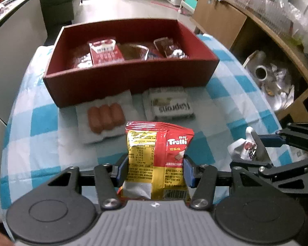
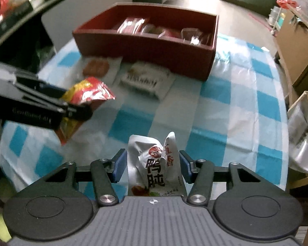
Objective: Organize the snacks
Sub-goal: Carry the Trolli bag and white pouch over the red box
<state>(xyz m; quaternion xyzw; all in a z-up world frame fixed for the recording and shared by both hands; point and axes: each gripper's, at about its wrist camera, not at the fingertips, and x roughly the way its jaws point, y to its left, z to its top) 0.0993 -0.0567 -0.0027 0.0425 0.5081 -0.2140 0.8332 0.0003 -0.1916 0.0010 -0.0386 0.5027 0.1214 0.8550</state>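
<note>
My jaws are both clamped on snacks above the desk: the left gripper [image 1: 155, 169] pinches the Trolli bag [image 1: 159, 160], the right gripper [image 2: 151, 167] a white pouch [image 2: 154, 164]. I judge this the carry step; next, release each into the red box [image 1: 131, 82] at the desk's far edge.

left gripper [image 1: 156, 169] black linkages, blue pads, silver screws, ribbed grey body, right gripper [image 2: 152, 165] alike

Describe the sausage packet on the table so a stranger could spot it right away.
Find the dark red box on the blue-checked tablecloth. Two white packets lie just in front of it. The sausage packet is the left one, showing three pinkish-brown sausages side by side, while its neighbour shows dark lettering.
</note>
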